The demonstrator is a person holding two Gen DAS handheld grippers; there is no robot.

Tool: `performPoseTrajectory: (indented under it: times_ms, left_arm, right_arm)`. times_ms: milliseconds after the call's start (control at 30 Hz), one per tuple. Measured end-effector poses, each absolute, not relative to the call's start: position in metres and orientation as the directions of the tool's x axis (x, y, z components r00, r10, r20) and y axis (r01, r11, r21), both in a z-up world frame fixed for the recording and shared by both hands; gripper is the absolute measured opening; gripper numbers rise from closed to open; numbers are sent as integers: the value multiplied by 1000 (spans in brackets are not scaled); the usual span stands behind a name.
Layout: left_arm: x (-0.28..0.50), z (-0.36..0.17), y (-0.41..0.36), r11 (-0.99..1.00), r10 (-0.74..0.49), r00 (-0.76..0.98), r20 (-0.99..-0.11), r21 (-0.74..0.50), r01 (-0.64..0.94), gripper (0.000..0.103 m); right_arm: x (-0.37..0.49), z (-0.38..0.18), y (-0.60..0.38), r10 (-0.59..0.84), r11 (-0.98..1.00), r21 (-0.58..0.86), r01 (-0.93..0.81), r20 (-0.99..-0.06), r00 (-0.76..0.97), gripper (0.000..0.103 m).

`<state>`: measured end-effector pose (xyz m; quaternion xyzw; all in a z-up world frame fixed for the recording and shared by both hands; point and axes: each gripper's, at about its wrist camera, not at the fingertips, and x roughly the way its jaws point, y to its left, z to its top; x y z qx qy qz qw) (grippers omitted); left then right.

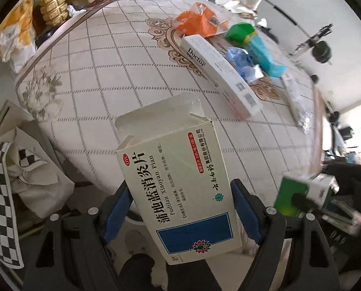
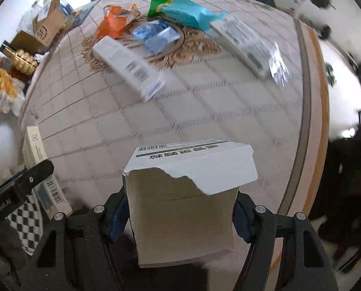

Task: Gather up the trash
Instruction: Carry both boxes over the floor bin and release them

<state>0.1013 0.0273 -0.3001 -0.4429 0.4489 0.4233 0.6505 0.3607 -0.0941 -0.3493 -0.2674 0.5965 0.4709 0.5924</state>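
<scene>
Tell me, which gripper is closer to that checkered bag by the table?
Left, as far as I can judge. The left gripper, holding the Pudilan box, is just beside the checkered bag. The right gripper, clamping a torn box, sits farther along the table edge.

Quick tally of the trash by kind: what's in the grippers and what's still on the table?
Boxes held: 2, the Pudilan box in the left gripper and the torn box in the right gripper.
Boxes on table: 2, the Doctor box and the clear-wrapped box.
Wrappers on table: 3, orange, blue, green-teal.
Total: 7.
</scene>
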Motion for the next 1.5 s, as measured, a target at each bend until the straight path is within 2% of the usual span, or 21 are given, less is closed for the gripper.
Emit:
performPoseTrajectory:
  times_ms: [200,333,533,700,933,1033,1133,1167,1200,1267,1367,1500]
  left_arm:
    - [28,-314,-21,237,99,321,-942,-291,-927,79]
    - [-22,-354,-46,198,30,291,-956,-280,-939,79]
    - [-60,-491,-41,64,-137,270,-953,-280,-958,79]
    - [-58,-609,-16,14,-216,265,-940,-275,-961,79]
    - [-34,-725,16,51,-302,258,-918,-286,-957,80]
    - [-28,-750,23,47,-318,271,-909,-301,-953,81]
    - [-33,-757,24,26,-301,269,-915,-290,-957,100]
    - [-36,-758,23,24,-294,266,-918,-285,-958,102]
    - [-39,-758,23,28,-279,254,-926,-272,-962,102]
    - [-44,-756,21,49,-246,204,-948,-222,-974,103]
    - [-55,-744,11,111,-120,66,-991,-79,-991,103]
    - [-56,-723,-10,197,-12,-81,-997,77,-977,103]
  right_arm:
    - [287,-381,-181,255,544,412,-731,-911,-324,72]
    - [226,-440,-225,205,616,463,-638,-876,-437,72]
    - [175,-579,-248,148,752,444,-488,-835,-530,72]
    - [159,-694,-233,163,827,412,-384,-828,-536,72]
    - [164,-805,-178,193,837,409,-363,-842,-504,73]
    - [167,-843,-158,192,821,423,-384,-837,-512,77]
    - [175,-868,-146,189,812,419,-407,-848,-495,87]
    - [178,-875,-143,183,810,408,-421,-858,-480,99]
    - [181,-880,-142,177,808,398,-434,-868,-465,103]
    - [185,-885,-141,143,801,364,-476,-887,-439,103]
    - [184,-881,-142,94,767,310,-561,-920,-380,103]
    - [173,-856,-148,33,672,202,-713,-969,-244,103]
